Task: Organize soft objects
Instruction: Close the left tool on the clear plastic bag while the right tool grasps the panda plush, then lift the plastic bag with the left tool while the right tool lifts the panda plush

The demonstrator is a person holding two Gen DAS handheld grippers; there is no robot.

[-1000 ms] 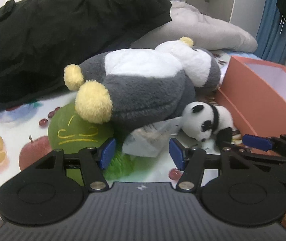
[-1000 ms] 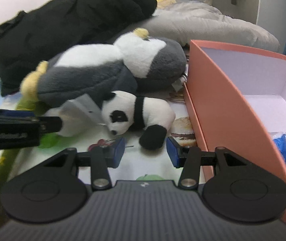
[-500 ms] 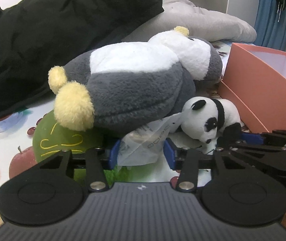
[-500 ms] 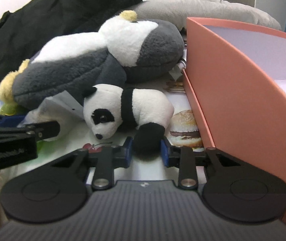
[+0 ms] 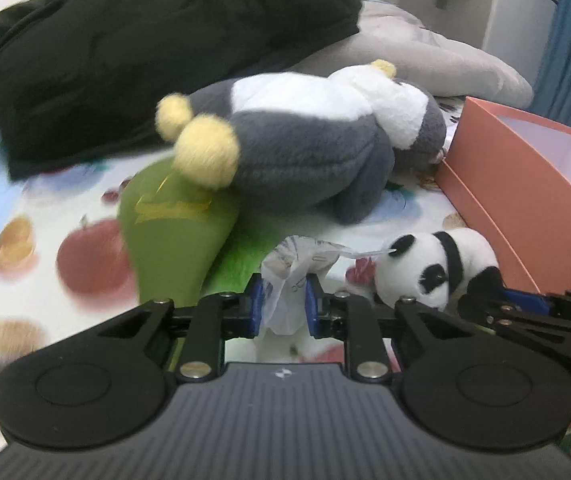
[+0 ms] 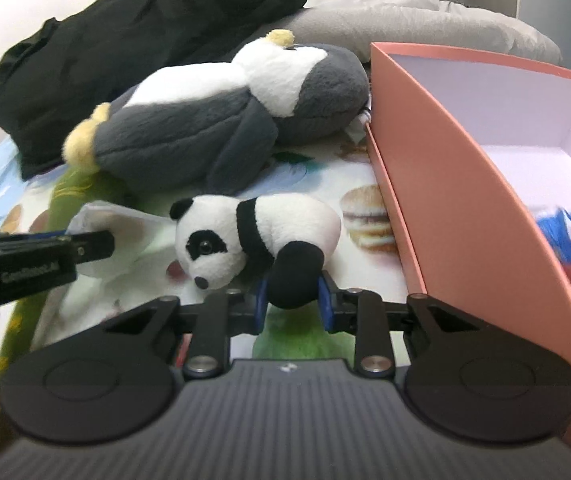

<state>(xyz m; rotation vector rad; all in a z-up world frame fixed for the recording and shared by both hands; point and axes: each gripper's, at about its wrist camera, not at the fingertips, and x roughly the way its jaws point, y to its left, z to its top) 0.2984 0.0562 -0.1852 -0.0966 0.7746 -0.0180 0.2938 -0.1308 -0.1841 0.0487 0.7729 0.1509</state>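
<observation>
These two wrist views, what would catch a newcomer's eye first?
The small panda plush in front, its black paw pinched by the right gripper. Behind it lies a big grey-and-white plush, with the salmon box at right. The left gripper has just been closing on a crumpled clear plastic bag.

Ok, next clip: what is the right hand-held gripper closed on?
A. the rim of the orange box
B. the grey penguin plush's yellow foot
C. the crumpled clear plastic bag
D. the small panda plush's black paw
D: in the right wrist view, the blue pads of the right hand-held gripper press on either side of the black paw of the small panda plush, beside the orange box.
</observation>
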